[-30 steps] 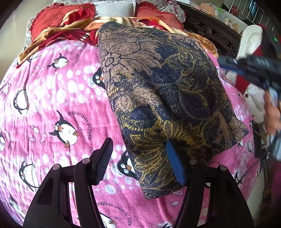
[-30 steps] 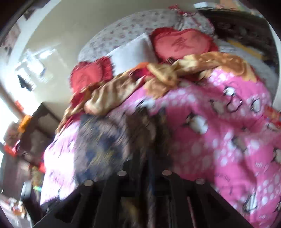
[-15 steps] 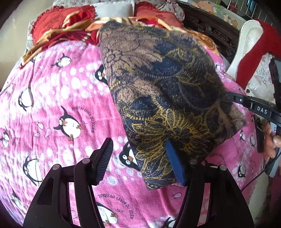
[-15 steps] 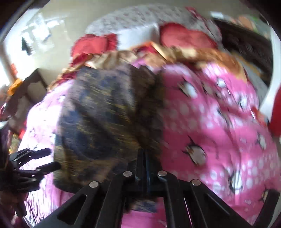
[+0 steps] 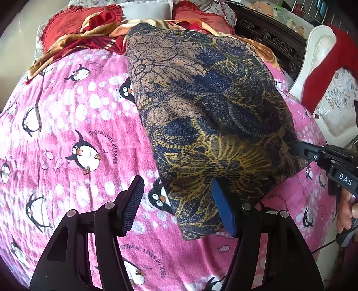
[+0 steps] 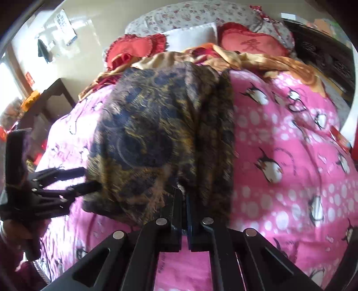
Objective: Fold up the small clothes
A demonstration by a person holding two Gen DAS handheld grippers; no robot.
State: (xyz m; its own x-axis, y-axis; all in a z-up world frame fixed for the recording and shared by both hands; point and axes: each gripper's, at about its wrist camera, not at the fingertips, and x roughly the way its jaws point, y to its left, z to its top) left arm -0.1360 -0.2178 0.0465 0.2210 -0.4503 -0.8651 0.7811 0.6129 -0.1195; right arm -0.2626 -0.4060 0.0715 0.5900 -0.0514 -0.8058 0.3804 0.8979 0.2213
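A dark blue, brown and gold patterned garment (image 5: 205,116) lies lengthwise on the pink penguin blanket (image 5: 67,134). My left gripper (image 5: 176,203) is open at the garment's near edge, its right finger resting on the cloth, its left finger over the blanket. In the right wrist view the same garment (image 6: 156,134) hangs forward from my right gripper (image 6: 183,197), which is shut on its near edge. The right gripper also shows in the left wrist view (image 5: 313,154) at the garment's right corner. The left gripper shows in the right wrist view (image 6: 85,179) at the garment's left side.
Red heart cushions (image 6: 250,42), a white pillow (image 5: 145,10) and an orange-red blanket (image 5: 73,40) are bunched at the head of the bed. A dark carved headboard (image 5: 268,40) and a white chair with red cloth (image 5: 324,67) stand on the right.
My right gripper came down and in with the garment's corner, laying the cloth over the blanket. The left gripper stayed open in place.
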